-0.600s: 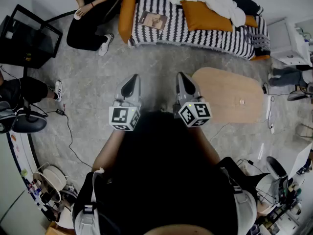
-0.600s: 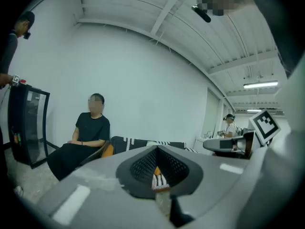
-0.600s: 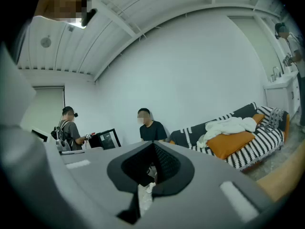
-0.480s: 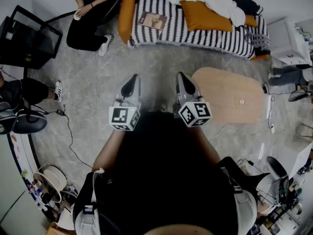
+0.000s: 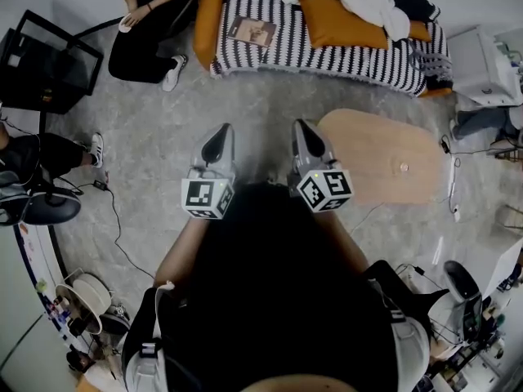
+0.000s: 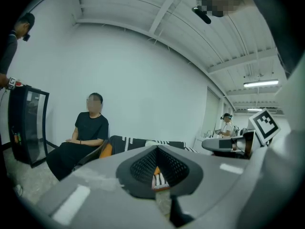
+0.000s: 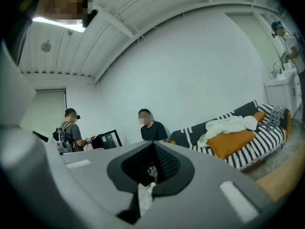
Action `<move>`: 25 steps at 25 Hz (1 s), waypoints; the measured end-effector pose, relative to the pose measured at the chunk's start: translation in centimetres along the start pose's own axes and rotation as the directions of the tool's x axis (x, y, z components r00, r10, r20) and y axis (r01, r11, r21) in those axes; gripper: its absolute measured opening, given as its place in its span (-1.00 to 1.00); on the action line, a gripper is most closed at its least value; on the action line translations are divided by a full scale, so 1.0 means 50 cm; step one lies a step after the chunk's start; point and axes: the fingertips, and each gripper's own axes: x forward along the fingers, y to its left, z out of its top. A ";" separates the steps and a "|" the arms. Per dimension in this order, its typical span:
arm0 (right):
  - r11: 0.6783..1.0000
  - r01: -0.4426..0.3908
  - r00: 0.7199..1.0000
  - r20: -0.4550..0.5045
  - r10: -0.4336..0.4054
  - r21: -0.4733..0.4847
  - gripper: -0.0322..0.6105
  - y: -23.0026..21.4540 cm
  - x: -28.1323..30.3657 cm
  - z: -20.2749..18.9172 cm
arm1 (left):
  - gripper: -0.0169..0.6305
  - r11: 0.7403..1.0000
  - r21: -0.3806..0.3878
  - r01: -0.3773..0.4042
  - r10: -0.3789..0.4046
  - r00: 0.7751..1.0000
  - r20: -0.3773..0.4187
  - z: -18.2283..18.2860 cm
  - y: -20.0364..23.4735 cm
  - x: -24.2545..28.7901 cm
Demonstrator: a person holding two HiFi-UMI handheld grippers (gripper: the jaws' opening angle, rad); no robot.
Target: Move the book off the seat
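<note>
- Both tongs, left gripper (image 5: 221, 133) and right gripper (image 5: 303, 131), sit pressed together, empty.
- Book (image 5: 252, 31) lies on the striped sofa (image 5: 343, 60) seat, well apart; arriving closed, I'd shove it.
- Thin cover may slip my pinch.

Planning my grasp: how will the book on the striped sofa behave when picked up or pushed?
The book looks thin and lies flat, so it is probably light; pinched by one edge it may flop open. On the fabric of the striped sofa a push would likely drag rather than slide. Flat, it should not roll or tip.
</note>
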 end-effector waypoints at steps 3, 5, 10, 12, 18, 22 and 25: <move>1.000 0.004 1.000 0.008 -0.004 -0.006 -0.88 -0.015 -0.010 0.002 | -0.93 1.000 0.003 -0.005 0.005 1.000 0.000 -0.007 -0.014 0.004; 1.000 0.000 1.000 0.007 0.000 -0.006 -0.88 -0.026 -0.019 0.004 | -0.93 1.000 -0.001 -0.010 0.010 1.000 0.001 -0.010 -0.028 0.008; 1.000 -0.027 1.000 0.001 0.027 0.006 -0.88 -0.060 -0.042 0.010 | -0.93 1.000 -0.008 -0.015 0.015 1.000 0.007 -0.016 -0.081 0.025; 0.999 -0.039 0.999 -0.004 0.039 0.015 -0.88 -0.073 -0.052 0.006 | -0.93 1.000 -0.002 -0.020 0.020 1.000 0.010 -0.019 -0.100 0.025; 0.998 -0.053 0.998 -0.016 0.053 0.017 -0.88 -0.092 -0.060 -0.006 | -0.93 0.997 0.011 -0.070 0.070 0.997 0.017 -0.023 -0.098 0.008; 0.999 -0.034 0.999 -0.020 0.035 0.026 -0.88 -0.099 -0.049 -0.010 | -0.93 0.995 0.001 -0.096 0.096 0.995 0.012 -0.032 -0.071 0.017; 0.999 -0.025 0.999 -0.024 0.026 0.028 -0.88 -0.113 -0.024 -0.009 | -0.93 0.995 -0.007 -0.101 0.102 0.995 0.023 -0.025 -0.052 0.048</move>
